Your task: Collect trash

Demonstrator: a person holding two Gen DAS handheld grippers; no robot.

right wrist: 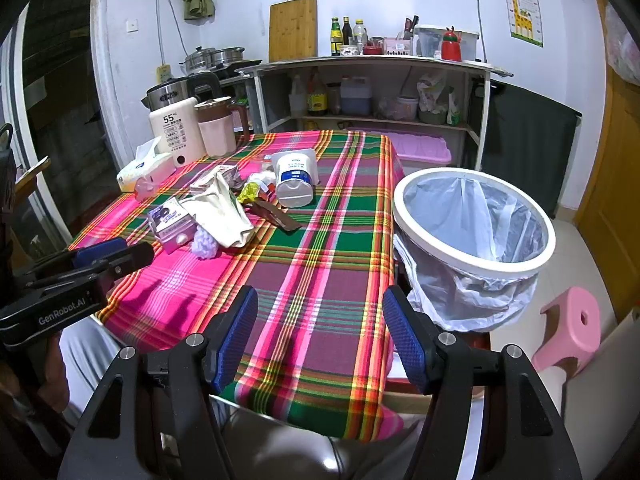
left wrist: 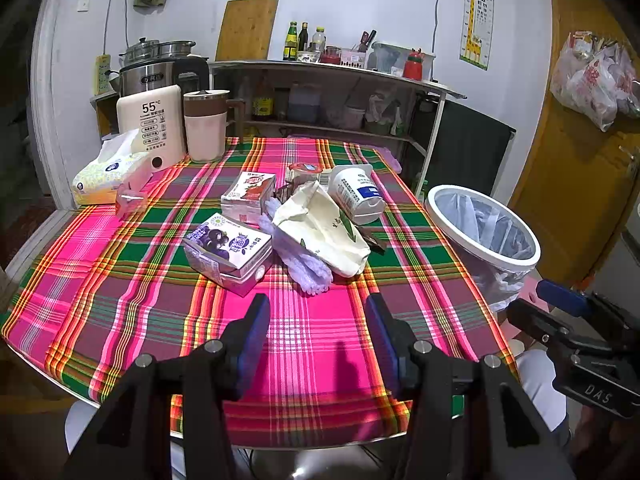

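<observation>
Left wrist view: the trash lies in a loose heap at the middle of the bench (left wrist: 120,280), which wears a pink, green and orange plaid cloth. Nearest the left hand-held gripper (left wrist: 318,320), at about 11 o'clock from it, is a purple carton (left wrist: 228,252) printed with dark berries, flattened on its side, its long axis running from 10 to 4 o'clock. Behind it lies a red carton (left wrist: 248,196), also on its side. At 12 o'clock a crumpled cream bag (left wrist: 320,232) with a green print stretches from 11 toward 5 o'clock, touching a lilac foam net (left wrist: 308,272) at its near end. A white jar (left wrist: 356,194) with a blue label lies tipped over at 1 o'clock, its cap end pointing toward 4 o'clock. A brown wrapper (left wrist: 374,242) sits just beside the bag. The bin (left wrist: 480,228), white-rimmed with a clear liner, stands off the bench's edge at 2 o'clock.

The left hand-held gripper hovers over bare cloth, fingers well apart, holding nothing.

In the right wrist view, the right hand-held gripper (right wrist: 320,328) is spread wide and empty above the bench's near corner, with the bin at 2 o'clock and the heap at 11 o'clock.
</observation>
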